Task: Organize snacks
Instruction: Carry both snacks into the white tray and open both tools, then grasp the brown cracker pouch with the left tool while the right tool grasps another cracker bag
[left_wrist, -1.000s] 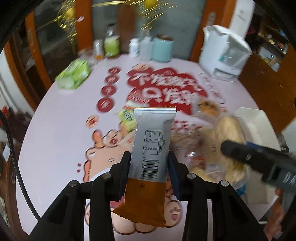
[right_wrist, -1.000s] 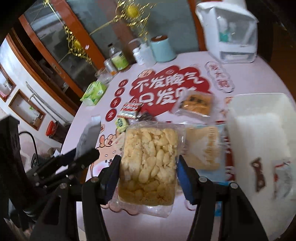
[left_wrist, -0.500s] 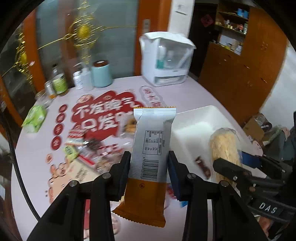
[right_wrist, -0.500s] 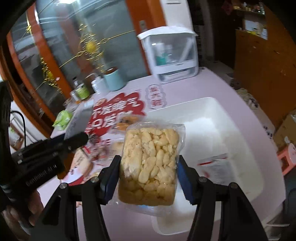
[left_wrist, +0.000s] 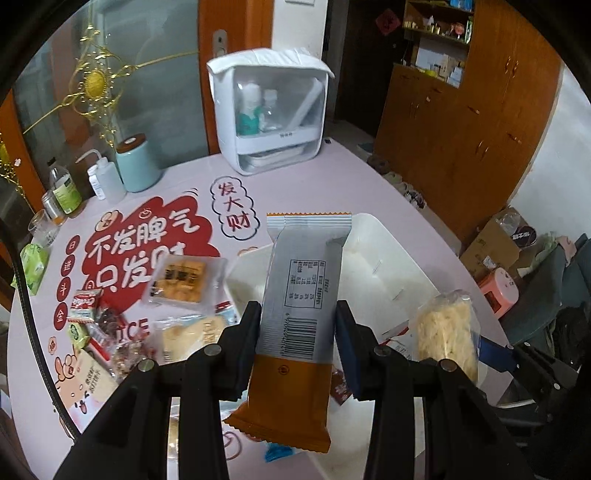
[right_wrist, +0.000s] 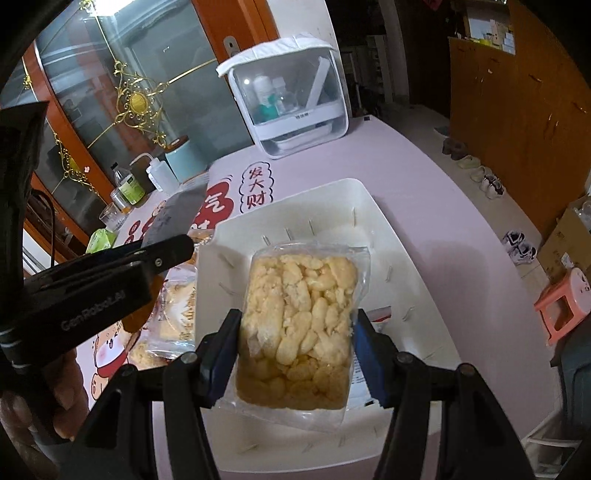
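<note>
My left gripper (left_wrist: 297, 325) is shut on a grey and orange snack bar packet (left_wrist: 301, 295) and holds it upright above the near left part of the white bin (left_wrist: 391, 254). My right gripper (right_wrist: 297, 332) is shut on a clear bag of yellow puffed snacks (right_wrist: 301, 314) and holds it above the white bin (right_wrist: 284, 206). That bag also shows at the right of the left wrist view (left_wrist: 447, 332). The left gripper shows at the left of the right wrist view (right_wrist: 162, 254). A few small packets lie in the bin, partly hidden.
Several loose snack packets (left_wrist: 181, 284) lie on the pink table left of the bin. A white dispenser box (left_wrist: 269, 110), a teal canister (left_wrist: 136, 166) and bottles stand at the back. Table edge, cabinets and a pink stool (right_wrist: 565, 299) lie to the right.
Both grippers have swung right from the snack pile to above the white bin, each still holding its packet. The bin has come nearer and more central in both views.
</note>
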